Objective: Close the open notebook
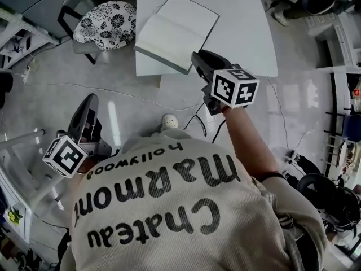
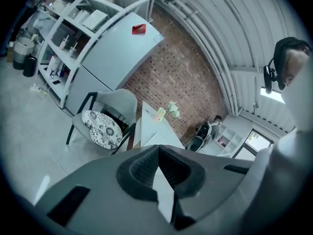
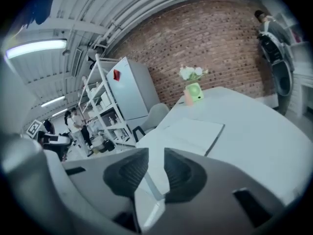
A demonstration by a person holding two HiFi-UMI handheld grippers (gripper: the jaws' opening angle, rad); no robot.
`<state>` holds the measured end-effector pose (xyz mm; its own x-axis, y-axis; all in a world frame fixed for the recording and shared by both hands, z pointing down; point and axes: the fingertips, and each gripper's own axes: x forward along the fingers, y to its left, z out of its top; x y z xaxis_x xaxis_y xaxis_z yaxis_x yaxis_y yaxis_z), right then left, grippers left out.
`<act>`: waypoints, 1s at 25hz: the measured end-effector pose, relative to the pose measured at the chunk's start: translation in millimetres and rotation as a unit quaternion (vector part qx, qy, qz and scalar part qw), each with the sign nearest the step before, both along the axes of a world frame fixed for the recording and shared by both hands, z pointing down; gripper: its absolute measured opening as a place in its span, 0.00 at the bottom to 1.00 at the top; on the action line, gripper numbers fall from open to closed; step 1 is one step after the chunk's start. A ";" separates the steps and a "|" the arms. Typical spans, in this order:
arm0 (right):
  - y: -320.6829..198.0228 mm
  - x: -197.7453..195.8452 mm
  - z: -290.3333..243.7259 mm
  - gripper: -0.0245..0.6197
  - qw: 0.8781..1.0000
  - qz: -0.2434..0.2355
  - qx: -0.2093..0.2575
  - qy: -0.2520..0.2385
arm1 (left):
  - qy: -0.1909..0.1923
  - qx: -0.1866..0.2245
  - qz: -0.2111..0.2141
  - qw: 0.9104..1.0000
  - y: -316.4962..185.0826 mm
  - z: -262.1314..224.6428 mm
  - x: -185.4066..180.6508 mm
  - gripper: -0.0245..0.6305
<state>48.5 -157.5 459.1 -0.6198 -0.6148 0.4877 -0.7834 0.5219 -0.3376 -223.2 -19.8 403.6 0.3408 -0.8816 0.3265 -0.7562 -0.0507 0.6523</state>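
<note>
A white notebook [image 1: 179, 30] lies flat on the white table [image 1: 248, 33], near its front edge. It shows as one thick block with a crease along its left long side, and no spread pages are visible. In the right gripper view the notebook [image 3: 193, 131] sits just ahead of the jaws. My right gripper [image 1: 197, 58] hovers at the table's front edge, beside the notebook's near right corner. Its jaws [image 3: 156, 153] stand a little apart with nothing between them. My left gripper [image 1: 88, 105] hangs low over the floor at the left, far from the table, its tips [image 2: 157, 149] meeting.
A grey chair with a flowered cushion [image 1: 107, 21] stands left of the table. Cables and a small white object [image 1: 169, 121] lie on the floor below the table edge. A small vase of flowers [image 3: 192, 93] stands at the table's far end. White shelving [image 2: 73, 28] and a tall cabinet [image 2: 117, 48] stand behind.
</note>
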 end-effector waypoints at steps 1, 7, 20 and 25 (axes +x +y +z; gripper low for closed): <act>-3.4 -3.8 6.9 0.20 1.000 -0.025 -0.004 0.011 | -0.001 -0.004 -0.008 1.000 0.8 2.1 1.1 0.04; -10.7 -19.8 50.3 0.28 0.986 -0.142 -0.037 0.080 | -0.006 -0.026 -0.040 0.999 3.1 12.3 5.3 0.04; 20.6 -39.1 89.1 0.41 0.940 -0.287 -0.028 0.182 | -0.014 -0.035 -0.026 0.999 0.1 15.8 22.3 0.04; 31.5 -40.1 95.3 0.49 0.912 -0.331 0.013 0.242 | -0.014 -0.037 -0.023 0.999 2.4 17.0 23.1 0.04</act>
<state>8.3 -125.9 554.4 -0.5755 -0.1997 0.7930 -0.3476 0.9375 -0.0162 -200.1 -17.4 420.6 0.2894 -0.8695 0.4004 -0.7752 0.0325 0.6309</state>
